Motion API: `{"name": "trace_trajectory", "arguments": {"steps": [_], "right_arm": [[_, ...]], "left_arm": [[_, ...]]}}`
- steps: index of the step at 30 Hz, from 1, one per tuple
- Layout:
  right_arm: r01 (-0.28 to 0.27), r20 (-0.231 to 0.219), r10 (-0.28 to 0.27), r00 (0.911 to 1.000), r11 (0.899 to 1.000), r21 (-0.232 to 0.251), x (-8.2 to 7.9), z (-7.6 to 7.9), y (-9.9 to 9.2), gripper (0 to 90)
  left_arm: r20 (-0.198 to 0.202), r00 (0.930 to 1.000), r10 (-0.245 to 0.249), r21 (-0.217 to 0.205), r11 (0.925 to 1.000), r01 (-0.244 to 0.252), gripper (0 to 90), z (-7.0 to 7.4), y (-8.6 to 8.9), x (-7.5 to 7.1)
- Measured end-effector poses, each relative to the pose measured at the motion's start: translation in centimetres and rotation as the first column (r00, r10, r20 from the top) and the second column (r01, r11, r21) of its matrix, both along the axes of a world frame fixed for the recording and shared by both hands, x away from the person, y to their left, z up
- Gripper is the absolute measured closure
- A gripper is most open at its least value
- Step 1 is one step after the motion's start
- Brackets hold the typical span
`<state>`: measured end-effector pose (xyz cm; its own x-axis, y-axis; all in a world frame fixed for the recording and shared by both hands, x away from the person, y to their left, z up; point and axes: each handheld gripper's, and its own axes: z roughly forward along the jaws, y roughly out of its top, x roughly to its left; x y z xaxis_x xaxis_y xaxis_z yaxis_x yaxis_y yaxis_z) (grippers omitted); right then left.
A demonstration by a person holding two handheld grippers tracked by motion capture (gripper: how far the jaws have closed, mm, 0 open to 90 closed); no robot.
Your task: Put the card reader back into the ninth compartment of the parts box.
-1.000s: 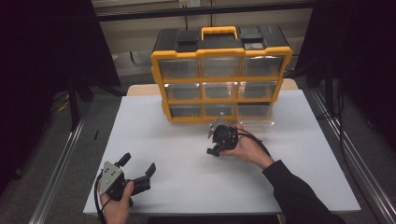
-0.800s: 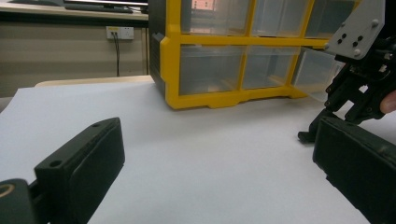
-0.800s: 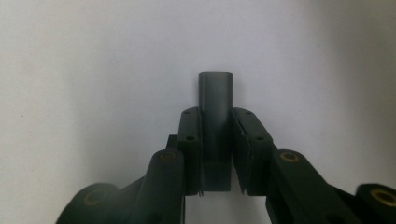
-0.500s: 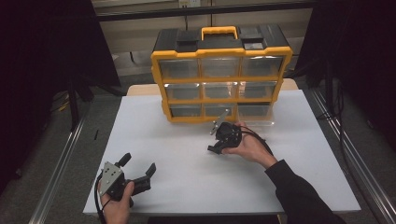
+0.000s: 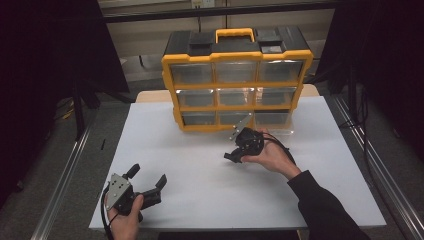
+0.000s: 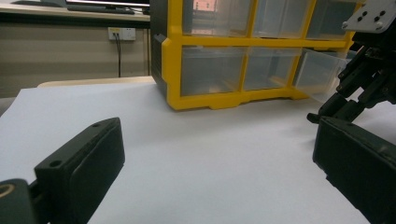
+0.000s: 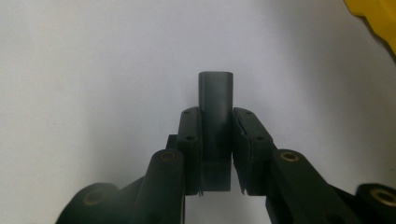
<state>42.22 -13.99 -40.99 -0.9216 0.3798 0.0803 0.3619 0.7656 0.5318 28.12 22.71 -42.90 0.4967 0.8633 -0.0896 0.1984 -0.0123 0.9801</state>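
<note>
High view: the yellow drawer cabinet [image 5: 237, 80] stands at 12 o'clock on the white table [image 5: 200, 165], its bottom-right clear drawer [image 5: 272, 120] pulled out just behind the right gripper [image 5: 235, 156], so lifting blindly risks striking that drawer. Right gripper clamps a small dark grey block [image 7: 215, 121] that protrudes past the pads and could pivot or slip; left gripper [image 5: 147, 182], jaws wide and empty, rests at 7 o'clock near the table's front edge, with bare tabletop between the two.

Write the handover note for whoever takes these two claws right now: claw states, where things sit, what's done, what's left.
Right claw: shut on a small dark grey block, held above the white table in front of the yellow drawer cabinet.
Left claw: open, empty, at the table's near left corner.
Cabinet's bottom right clear drawer is pulled out.
Done: block gripped, drawer open.
Left, probably: put the block where it belongs, perhaps in that drawer, then close it. Whether it came from there is unclear.
</note>
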Motion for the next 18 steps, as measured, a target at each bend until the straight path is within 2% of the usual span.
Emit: {"name": "trace_trajectory", "arguments": {"steps": [3, 8, 18], "right_arm": [[0.012, -0.002, -0.012, 0.9999, 1.0, 0.019, -0.1, 0.1, -0.1, 73.9], [0.013, 0.028, -0.014, 0.9995, 0.999, 0.039, -0.6, 0.4, -0.2, 74.0], [0.021, 0.048, -0.025, 0.9985, 0.996, 0.09, -1.3, 1.0, -1.1, 73.9]], "left_arm": [[0.0, 1.0, 0.0, 0.001, 1.0, 0.0, 2.3, 0.0, 0.0, 0.0], [-0.001, 1.0, 0.0, 0.0, 1.0, 0.0, 2.3, 0.0, 0.0, 0.0], [0.0, 1.0, 0.0, 0.001, 1.0, 0.0, 2.3, 0.0, 0.0, 0.0]]}}
